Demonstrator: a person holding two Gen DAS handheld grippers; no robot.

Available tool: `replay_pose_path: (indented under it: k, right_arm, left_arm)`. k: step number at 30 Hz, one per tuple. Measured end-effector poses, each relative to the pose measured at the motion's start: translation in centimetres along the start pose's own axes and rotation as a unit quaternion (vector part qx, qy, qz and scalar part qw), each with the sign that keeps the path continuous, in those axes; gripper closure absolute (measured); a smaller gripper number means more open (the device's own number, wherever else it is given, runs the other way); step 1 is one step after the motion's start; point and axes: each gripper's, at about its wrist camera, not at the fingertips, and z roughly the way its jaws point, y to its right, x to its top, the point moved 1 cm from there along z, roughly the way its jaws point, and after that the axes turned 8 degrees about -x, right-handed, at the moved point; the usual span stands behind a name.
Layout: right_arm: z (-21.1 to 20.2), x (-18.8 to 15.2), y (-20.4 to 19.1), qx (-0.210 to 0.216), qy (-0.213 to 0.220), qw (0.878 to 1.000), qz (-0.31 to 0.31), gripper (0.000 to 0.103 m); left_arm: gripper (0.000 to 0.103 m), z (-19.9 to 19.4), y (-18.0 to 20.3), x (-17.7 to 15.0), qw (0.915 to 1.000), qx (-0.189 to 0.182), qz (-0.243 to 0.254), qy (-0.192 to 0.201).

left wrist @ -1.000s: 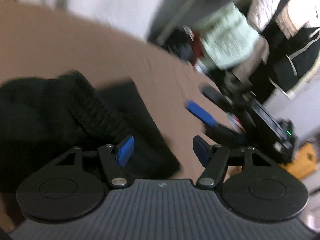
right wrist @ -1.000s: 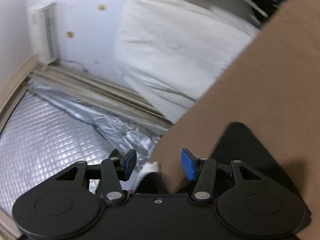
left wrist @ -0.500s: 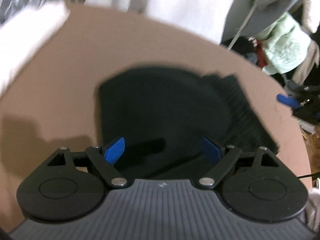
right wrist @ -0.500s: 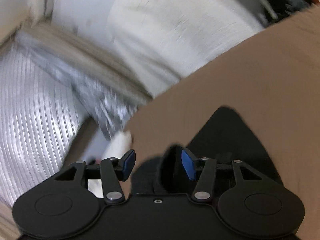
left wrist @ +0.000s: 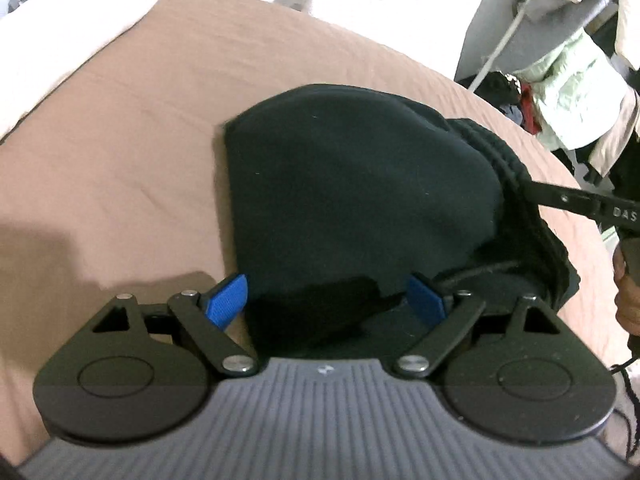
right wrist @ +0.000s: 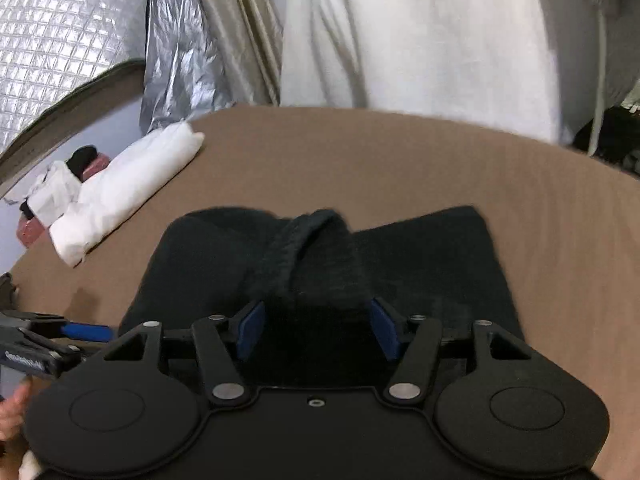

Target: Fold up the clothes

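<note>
A black garment (left wrist: pixel 352 184) lies mid-surface (left wrist: pixel 132 160) on brown cloth, bare toward the edges. Left tool (left wrist: pixel 326 300) gapes over its hem; right tool (right wrist: pixel 312 328) is opening around the waistband (right wrist: pixel 308 248).

"DAS" on the right tongs (left wrist: pixel 592 206)

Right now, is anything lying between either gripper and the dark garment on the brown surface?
Nothing visible does. The left gripper hangs open right over the black garment. The right gripper has the garment's ribbed band between its opening jaws. The folded white cloth lies off to the side.
</note>
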Motion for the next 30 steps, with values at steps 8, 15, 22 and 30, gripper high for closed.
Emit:
replay_pose_path:
  k: [8, 15, 22, 30]
  right_arm:
    - [3.3, -1.3, -1.4, 0.018, -0.034, 0.997, -0.06, 0.067]
    - [-3.9, -1.8, -2.1, 0.048, -0.019, 0.996, -0.077, 0.089]
    - [-4.7, 0.5, 5.7, 0.041, 0.005, 0.998, 0.05, 0.04]
    - [4.0, -0.2, 12.3, 0.146, -0.115, 0.962, 0.201, 0.04]
  left_arm:
    - [0.016, 0.3, -0.9, -0.5, 0.9996, -0.015, -0.021, -0.015]
    - [0.016, 0.3, -0.9, -0.5, 0.9996, -0.014, -0.024, -0.002]
    - [0.016, -0.4, 0.0, -0.5, 0.9997, 0.002, 0.006, 0.025]
    - [0.016, -1.6, 4.9, 3.6, 0.9953, -0.06, 0.055, 0.052]
